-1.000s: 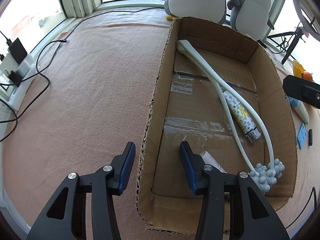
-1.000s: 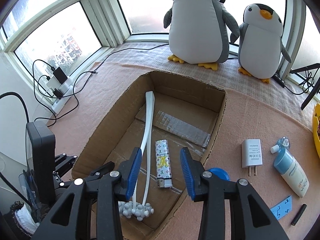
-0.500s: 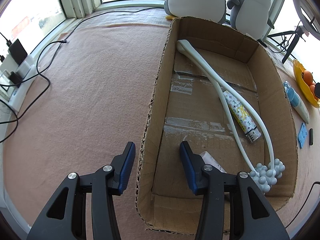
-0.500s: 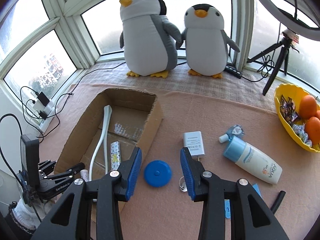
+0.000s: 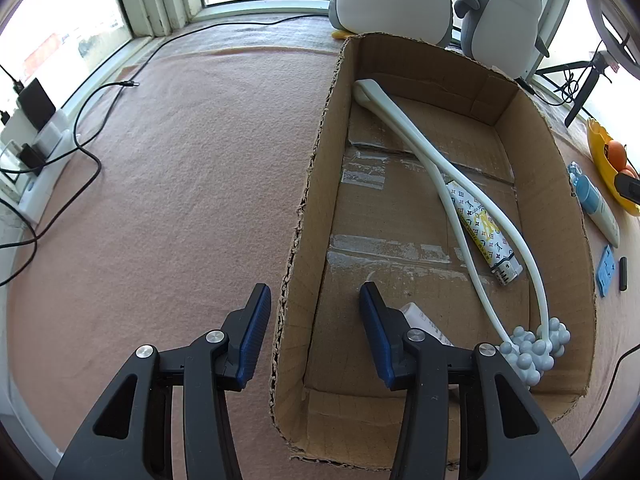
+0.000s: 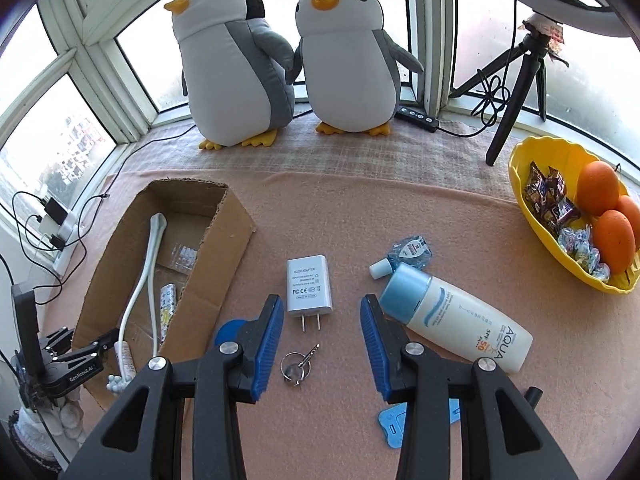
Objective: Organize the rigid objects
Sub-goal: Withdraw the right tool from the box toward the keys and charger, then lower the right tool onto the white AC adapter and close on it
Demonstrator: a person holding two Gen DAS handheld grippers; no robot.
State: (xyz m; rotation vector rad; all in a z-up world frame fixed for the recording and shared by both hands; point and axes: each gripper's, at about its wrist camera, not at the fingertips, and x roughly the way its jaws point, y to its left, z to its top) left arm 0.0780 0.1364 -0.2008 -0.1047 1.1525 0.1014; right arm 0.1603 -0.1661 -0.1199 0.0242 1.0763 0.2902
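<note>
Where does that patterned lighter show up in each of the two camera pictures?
Left wrist view: the lighter lies right of centre on the box floor, between the two white stems of the massager.
Right wrist view: the lighter is at the left, half hidden behind the box wall.
Shared landmark: the cardboard box.

My right fingers [image 6: 264, 344] cover most of the blue disc [image 6: 228, 330] and blue card [image 6: 394, 420]; my left fingers [image 5: 380, 336] hide part of a white packet [image 5: 424, 320].
</note>
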